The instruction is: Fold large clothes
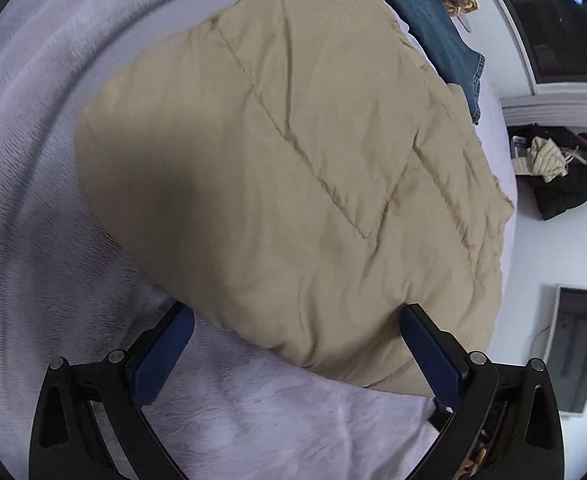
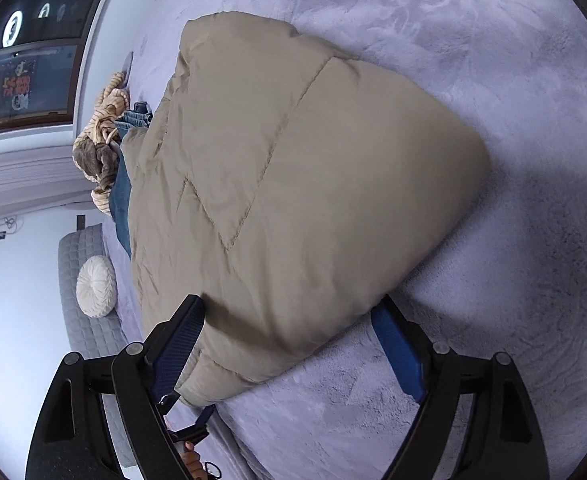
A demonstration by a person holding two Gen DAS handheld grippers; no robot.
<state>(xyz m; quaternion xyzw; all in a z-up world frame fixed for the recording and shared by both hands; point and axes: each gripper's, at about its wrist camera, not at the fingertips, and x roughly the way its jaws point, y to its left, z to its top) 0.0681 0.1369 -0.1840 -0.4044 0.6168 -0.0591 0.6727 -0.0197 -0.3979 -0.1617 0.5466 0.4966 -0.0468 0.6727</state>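
A large beige quilted jacket (image 1: 293, 152) lies folded into a puffy bundle on a pale lilac plush bedspread (image 1: 33, 160). My left gripper (image 1: 297, 320) is open, its blue-padded fingers (image 1: 165, 356) spread at the bundle's near edge. In the right wrist view the same jacket (image 2: 293, 184) fills the middle. My right gripper (image 2: 293, 312) is open too, its fingers (image 2: 397, 352) either side of the jacket's near corner, holding nothing.
Blue jeans (image 1: 433, 20) and a striped tan garment (image 2: 101, 132) lie beyond the jacket. A dark pile of clothes (image 1: 561, 168) sits off the bed. A grey headboard and round white cushion (image 2: 95, 286) are at the left. The bedspread (image 2: 493, 60) extends right.
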